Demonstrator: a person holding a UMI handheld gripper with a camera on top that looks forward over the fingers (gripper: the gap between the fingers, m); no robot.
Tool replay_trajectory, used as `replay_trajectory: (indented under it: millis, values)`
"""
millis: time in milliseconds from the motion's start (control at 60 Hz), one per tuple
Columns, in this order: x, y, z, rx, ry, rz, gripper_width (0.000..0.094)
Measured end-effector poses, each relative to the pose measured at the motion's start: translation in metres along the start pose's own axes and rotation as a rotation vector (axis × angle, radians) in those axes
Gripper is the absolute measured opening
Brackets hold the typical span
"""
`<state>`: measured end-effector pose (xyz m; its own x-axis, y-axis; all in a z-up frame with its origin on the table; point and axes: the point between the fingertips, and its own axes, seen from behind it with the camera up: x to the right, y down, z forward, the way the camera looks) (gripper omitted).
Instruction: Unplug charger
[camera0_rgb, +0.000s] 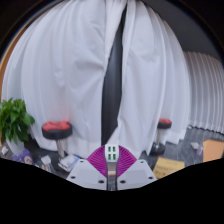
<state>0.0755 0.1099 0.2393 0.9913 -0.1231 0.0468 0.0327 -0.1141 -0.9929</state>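
A green leafy plant (14, 118) stands at about nine o'clock, low beside the scene's left side. Next to it, towards seven o'clock, a red-topped stool (56, 130) sits on a pale stem. Behind everything hang white curtains (70, 70), with a dark vertical gap (114, 75) between them running from twelve o'clock down to the centre. At six o'clock is the gripper (112, 160): its two fingers are drawn close together, their magenta pads (97, 160) flanking a small white block that looks like the charger (112, 153), which both fingers appear to press on. At about four o'clock a second red-topped stool (164, 124) stands farther back, and a brown tabletop (200, 155) with blurred clutter lies beyond it.
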Motion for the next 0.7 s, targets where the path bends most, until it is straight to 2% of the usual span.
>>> replay_trajectory:
  millis: [50, 100, 183, 267, 317, 350, 417, 483, 550, 583, 700]
  values:
    - [0.019, 0.050, 0.005, -0.140, 0.009, 0.008, 0.0100]
    - [0.029, 0.103, 0.005, -0.245, 0.002, 0.032, 0.0113]
    - [0.030, 0.183, 0.000, -0.384, -0.028, 0.078, 0.0141]
    - [0.028, 0.229, -0.003, -0.492, -0.063, 0.137, 0.0177]
    - [0.029, 0.243, -0.005, -0.522, -0.070, 0.163, 0.0204]
    - [0.031, 0.249, -0.005, -0.535, -0.070, 0.182, 0.0280]
    - [0.037, 0.257, -0.008, -0.566, -0.065, 0.206, 0.0531]
    - [0.051, 0.254, -0.009, -0.566, -0.038, 0.177, 0.0701]
    - [0.066, 0.242, -0.012, -0.548, -0.016, 0.121, 0.0833]
    - [0.071, 0.234, -0.015, -0.536, -0.004, 0.093, 0.0865]
    - [0.072, 0.204, -0.039, -0.518, -0.005, 0.023, 0.0847]
